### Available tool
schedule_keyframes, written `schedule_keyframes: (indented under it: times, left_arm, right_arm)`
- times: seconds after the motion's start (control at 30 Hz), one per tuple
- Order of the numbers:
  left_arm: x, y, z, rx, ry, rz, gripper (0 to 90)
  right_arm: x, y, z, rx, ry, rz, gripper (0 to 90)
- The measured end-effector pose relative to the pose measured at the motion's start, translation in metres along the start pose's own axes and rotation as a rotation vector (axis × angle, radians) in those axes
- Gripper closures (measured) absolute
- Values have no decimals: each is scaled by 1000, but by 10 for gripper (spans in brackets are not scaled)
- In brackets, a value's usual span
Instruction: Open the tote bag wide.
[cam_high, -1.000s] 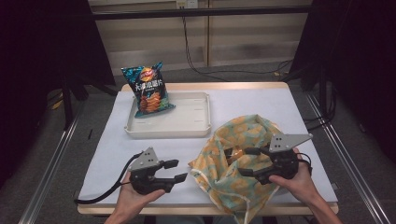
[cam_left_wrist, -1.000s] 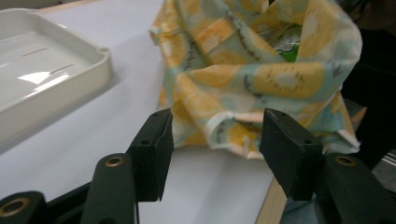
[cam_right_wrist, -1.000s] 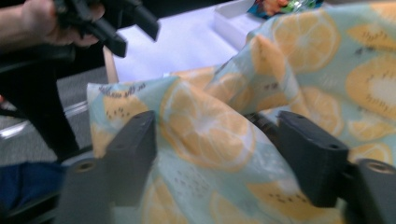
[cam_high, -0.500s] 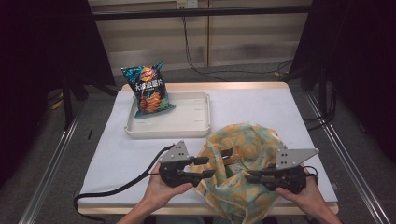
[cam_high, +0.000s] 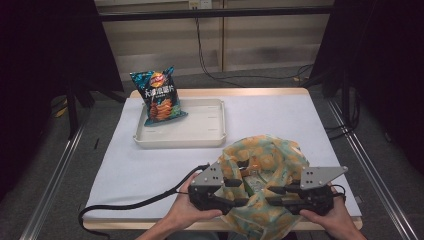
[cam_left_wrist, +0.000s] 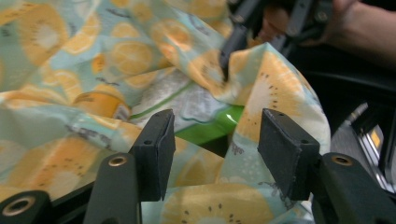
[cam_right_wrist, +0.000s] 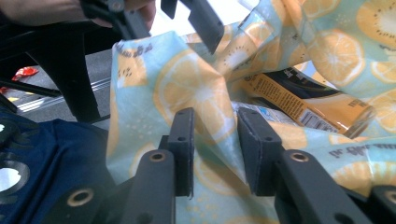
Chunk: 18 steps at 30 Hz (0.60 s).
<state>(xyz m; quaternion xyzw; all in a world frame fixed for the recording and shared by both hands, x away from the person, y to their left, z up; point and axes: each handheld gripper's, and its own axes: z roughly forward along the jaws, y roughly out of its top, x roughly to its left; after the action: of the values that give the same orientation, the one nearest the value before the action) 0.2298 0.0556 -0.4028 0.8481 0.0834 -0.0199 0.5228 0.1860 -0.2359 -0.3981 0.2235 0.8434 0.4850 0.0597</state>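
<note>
Packets (likely snacks) (cam_high: 252, 175) in bag (cam_high: 270, 155)

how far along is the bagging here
Done: an orange packet and a green-and-white one already lie inside the fruit-print bag. In hand: the left gripper and right gripper work the bag's mouth, jaws astride fabric, just reopening. Left: the chip bag leaning in the white tray.

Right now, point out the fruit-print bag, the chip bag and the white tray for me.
fruit-print bag (cam_high: 280, 152): high view, far side of its cloth.
chip bag (cam_high: 159, 96): high view, middle of its printed front.
white tray (cam_high: 200, 137): high view, bare floor near its front rim.
</note>
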Motion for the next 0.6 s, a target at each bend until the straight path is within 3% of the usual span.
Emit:
schedule_keyframes:
  times: [0.07,0.13,0.37,0.6]
  left_arm:
    - [-2,-1,2,7,-34,10,491]
    - [-5,-2,2,21,-41,28,511]
    - [-9,-8,10,47,-91,24,566]
    - [-5,-17,24,105,-88,20,561]
  right_arm:
    - [1,0,-3,-11,-5,-2,713]
    - [2,0,-6,-19,3,-9,711]
    - [10,-5,-13,-8,-4,-11,761]
    - [9,-21,-6,59,-11,10,780]
